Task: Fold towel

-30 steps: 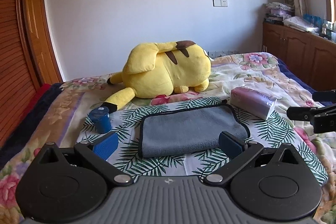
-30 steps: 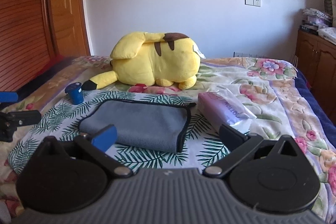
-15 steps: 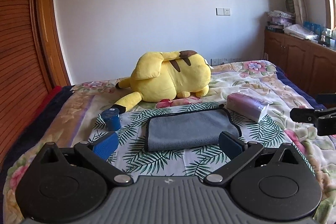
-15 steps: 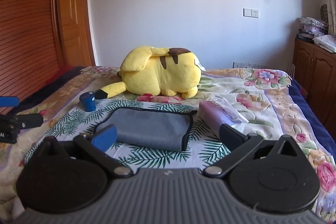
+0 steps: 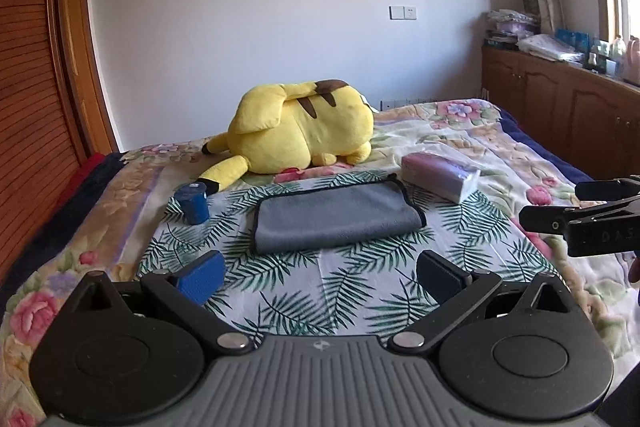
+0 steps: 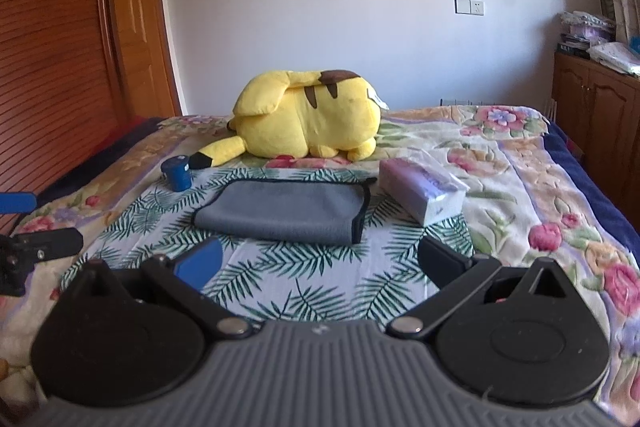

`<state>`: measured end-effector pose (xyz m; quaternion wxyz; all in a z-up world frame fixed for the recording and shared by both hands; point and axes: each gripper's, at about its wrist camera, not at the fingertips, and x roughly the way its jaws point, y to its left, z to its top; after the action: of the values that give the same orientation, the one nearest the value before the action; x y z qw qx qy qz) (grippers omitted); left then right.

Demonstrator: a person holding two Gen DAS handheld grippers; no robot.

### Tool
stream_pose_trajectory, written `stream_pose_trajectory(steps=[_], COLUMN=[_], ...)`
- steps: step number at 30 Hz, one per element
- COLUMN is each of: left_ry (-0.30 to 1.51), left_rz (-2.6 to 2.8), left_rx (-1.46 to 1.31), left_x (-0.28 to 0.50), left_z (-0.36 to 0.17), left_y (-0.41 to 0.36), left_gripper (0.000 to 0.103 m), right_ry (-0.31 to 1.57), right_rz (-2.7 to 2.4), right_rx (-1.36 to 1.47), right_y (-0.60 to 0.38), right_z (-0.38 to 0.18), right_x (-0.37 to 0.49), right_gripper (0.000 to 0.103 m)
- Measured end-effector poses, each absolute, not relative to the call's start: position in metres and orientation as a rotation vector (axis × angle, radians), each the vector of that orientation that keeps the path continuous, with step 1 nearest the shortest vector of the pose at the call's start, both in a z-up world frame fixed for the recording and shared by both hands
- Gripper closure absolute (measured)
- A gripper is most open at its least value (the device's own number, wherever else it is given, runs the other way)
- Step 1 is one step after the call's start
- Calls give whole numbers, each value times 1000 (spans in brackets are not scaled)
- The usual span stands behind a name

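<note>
Both grippers, left gripper point(image 5: 320, 273) and right gripper point(image 6: 320, 261), hang released above the bed point(image 5: 500, 155), partly cropped. Folded grey towel point(image 5: 336, 217) lies mid-bed, its long axis running across, left-right.

Home bedroom, floral-quilted bed point(image 5: 460, 131), yellow plush toy point(image 5: 304, 127), wooden cabinets point(image 5: 560, 107)

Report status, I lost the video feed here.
Left gripper open, empty. Right gripper open, empty. Towel lies folded on bed, untouched. Nothing between grippers and towel.
</note>
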<state>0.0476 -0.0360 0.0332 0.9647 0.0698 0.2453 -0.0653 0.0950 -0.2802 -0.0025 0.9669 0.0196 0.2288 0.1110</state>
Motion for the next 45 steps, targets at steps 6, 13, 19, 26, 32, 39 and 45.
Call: stream_pose_trajectory(steps=[6, 13, 19, 26, 32, 39, 45], left_ry=[525, 571, 593, 590, 586, 529, 482], left_rz=[-147, -130, -97, -80, -68, -40, -32], left_rx=[145, 136, 118, 82, 70, 60, 67], left_x=[42, 38, 38, 41, 43, 36, 29], left_z=[13, -17, -36, -48, -56, -48, -41], left_y=[-40, -36, -26, -17, -12, -6, -4], left_gripper=[0, 0, 0, 0, 0, 0, 0], right_ry=[479, 485, 515, 529, 536, 487, 448], right_rz=[213, 214, 224, 221, 220, 227, 214], right_rx=[43, 26, 29, 8, -10, -5, -4], right_y=[-279, -271, -262, -256, -253, -252, -253], right_z=[-16, -28, -40, -52, -61, -58, -55], right_x=[84, 77, 77, 77, 77, 70, 65], right_gripper=[0, 0, 0, 0, 0, 0, 0])
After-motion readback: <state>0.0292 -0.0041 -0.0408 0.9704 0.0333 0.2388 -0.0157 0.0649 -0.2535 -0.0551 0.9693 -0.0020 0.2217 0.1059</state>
